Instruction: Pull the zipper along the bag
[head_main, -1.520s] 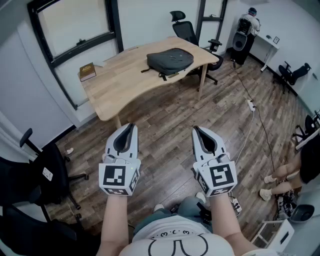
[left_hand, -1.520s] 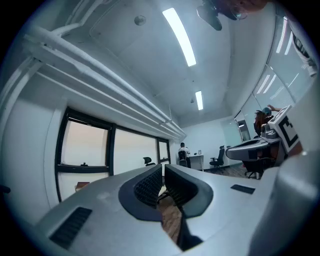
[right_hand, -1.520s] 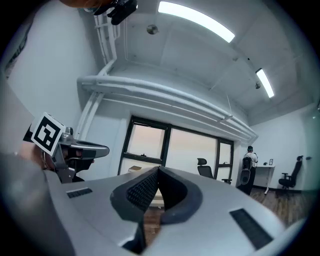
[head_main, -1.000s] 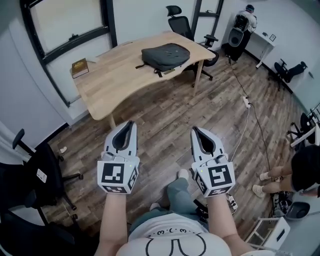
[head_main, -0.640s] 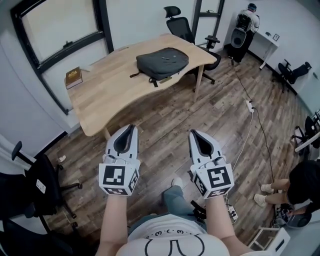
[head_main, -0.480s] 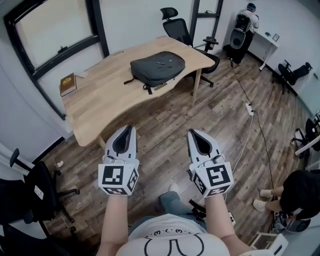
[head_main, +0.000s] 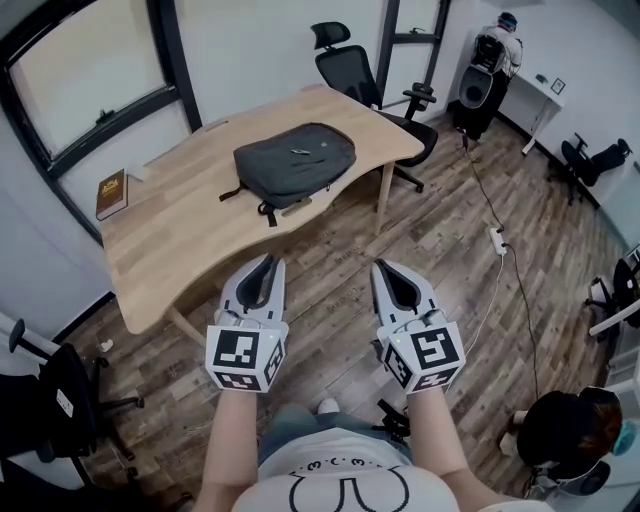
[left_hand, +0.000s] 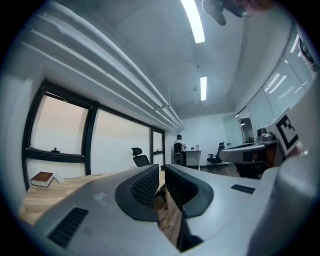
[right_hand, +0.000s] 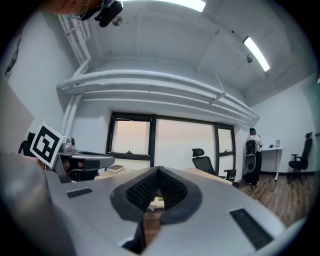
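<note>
Head view gives us the whole room, so starting big: the dark plank floor (head_main: 330, 260) fills most of the picture. We're standing on it, with both arms stretched out in front of us. Ahead sits the long curvy wooden counter (head_main: 170, 235), running from lower left up toward the far wall. A black office chair (head_main: 350, 65) is parked just behind its far end.

The bag (head_main: 295, 165), a grey backpack, lies flat on the counter toward that far end, with its straps trailing off the near side. It's well apart from both grippers, and nothing is touching it.

The left gripper (head_main: 268, 262) and the right gripper (head_main: 378, 268) hang side by side over the floor, short of the counter's near edge and pointing toward it. In the left gripper view its fingers (left_hand: 146, 186) are clenched, with only a sliver of floor showing between them and nothing held. It's the same in the right gripper view: the fingers (right_hand: 172, 189) are clenched tip to tip and empty.

On to the smaller stuff. A brown book (head_main: 111, 193) lies near the counter's left end, well apart from the bag. A white power strip (head_main: 494, 238) lies on the floor off to the right, with a cable running from it.
</note>
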